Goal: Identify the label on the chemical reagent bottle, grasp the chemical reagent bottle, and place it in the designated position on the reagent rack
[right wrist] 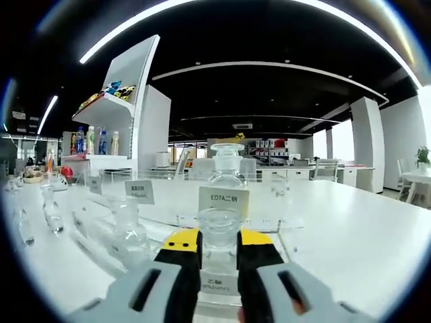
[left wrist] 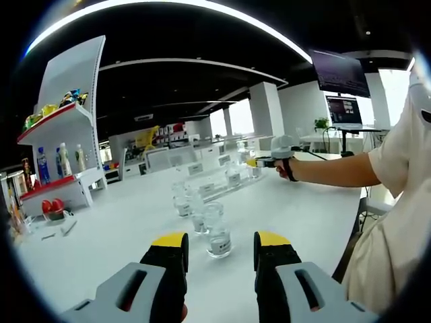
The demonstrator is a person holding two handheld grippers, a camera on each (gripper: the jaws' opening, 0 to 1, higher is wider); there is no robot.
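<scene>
over white table (left wrist: 121,229), right gripper (right wrist: 219,249) clamps reagent bottle (right wrist: 219,252), arm outstretched.

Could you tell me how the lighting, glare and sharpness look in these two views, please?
Left gripper view: strong fisheye bending, the ceiling light strip arcs overhead; windows behind the person's arm blow out white; clear bottles on the table are soft. Right gripper view: the bottle between the right hand-held gripper jaws is blurred, while the "EDTA" label stays readable.

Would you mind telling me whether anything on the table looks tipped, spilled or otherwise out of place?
Nothing stands out. The clear bottles on the white table stand upright with no spill visible, and the right gripper holds one bottle upright before the EDTA label card.
</scene>
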